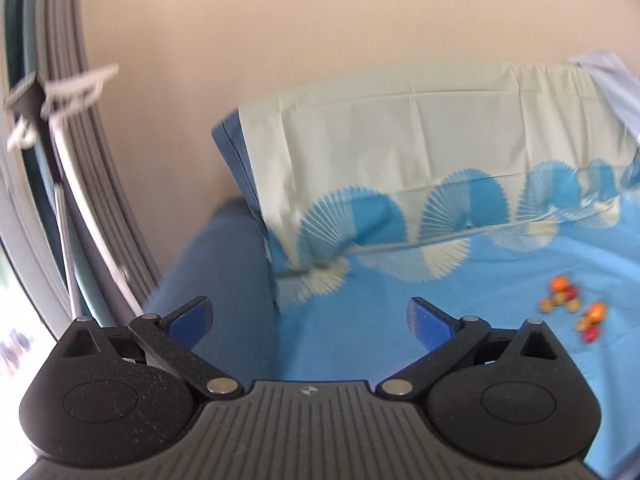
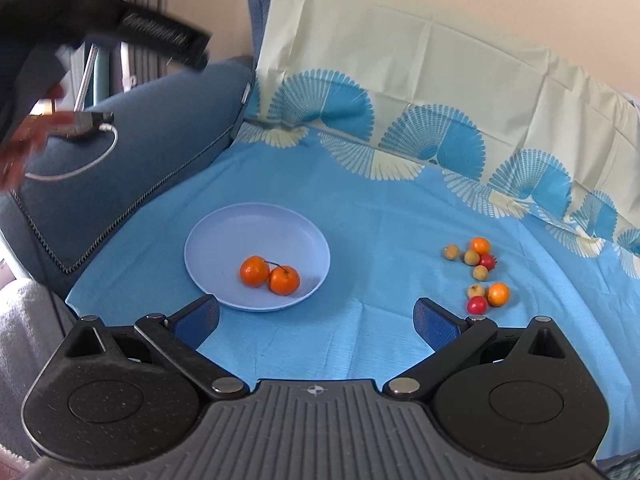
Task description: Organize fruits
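Observation:
In the right wrist view a pale blue plate (image 2: 224,236) lies on the blue cloth and holds two oranges (image 2: 270,275) joined by a stem. To its right lies a loose cluster of small fruits (image 2: 480,274): orange, red and tan ones. My right gripper (image 2: 316,322) is open and empty, just in front of the plate. My left gripper (image 1: 308,320) is open and empty, raised over the cloth's left edge. The fruit cluster (image 1: 572,308) shows blurred at its far right. The plate is out of the left wrist view.
A blue patterned cloth (image 2: 360,208) covers a sofa seat and its back. The bare blue sofa arm (image 2: 132,148) stands at the left. A hand with a cable (image 2: 80,148) shows at far left. A window frame and a stand (image 1: 60,184) lie at the left.

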The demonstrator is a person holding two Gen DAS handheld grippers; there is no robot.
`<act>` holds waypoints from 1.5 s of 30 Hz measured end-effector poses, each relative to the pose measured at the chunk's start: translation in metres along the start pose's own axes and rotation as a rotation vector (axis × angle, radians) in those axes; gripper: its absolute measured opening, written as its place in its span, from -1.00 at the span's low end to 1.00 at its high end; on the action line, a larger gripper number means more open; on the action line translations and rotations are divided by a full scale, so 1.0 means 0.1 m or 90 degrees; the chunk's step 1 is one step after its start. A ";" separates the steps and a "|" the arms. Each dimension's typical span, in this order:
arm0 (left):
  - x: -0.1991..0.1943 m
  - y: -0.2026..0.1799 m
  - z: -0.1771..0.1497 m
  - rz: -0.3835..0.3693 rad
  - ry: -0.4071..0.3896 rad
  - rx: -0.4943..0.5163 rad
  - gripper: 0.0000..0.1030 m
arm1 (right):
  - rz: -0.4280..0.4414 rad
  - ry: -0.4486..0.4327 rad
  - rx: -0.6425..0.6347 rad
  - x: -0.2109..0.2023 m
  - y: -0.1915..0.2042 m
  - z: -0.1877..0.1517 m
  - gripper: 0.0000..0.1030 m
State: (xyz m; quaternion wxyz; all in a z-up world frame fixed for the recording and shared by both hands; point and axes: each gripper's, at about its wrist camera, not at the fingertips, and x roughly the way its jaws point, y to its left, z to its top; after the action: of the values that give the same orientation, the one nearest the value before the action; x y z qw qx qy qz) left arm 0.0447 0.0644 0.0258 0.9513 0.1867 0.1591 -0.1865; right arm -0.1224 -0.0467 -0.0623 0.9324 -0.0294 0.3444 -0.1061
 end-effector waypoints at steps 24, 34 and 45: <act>1.48 1.01 -0.56 0.159 0.107 0.147 1.00 | 0.021 0.106 -0.067 0.41 0.62 0.20 0.99; 1.11 0.81 -0.28 0.106 0.078 0.117 1.00 | 0.020 0.095 -0.047 0.35 0.53 0.20 0.99; 0.39 0.32 0.17 0.049 0.066 0.073 1.00 | 0.022 0.033 0.032 0.01 0.14 0.17 0.99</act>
State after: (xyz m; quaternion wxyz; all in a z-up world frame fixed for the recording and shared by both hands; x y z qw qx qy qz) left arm 0.0958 0.0733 0.0352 0.9361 0.2564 0.1895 -0.1487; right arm -0.1086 -0.0337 -0.0517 0.9254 0.0028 0.3658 -0.0992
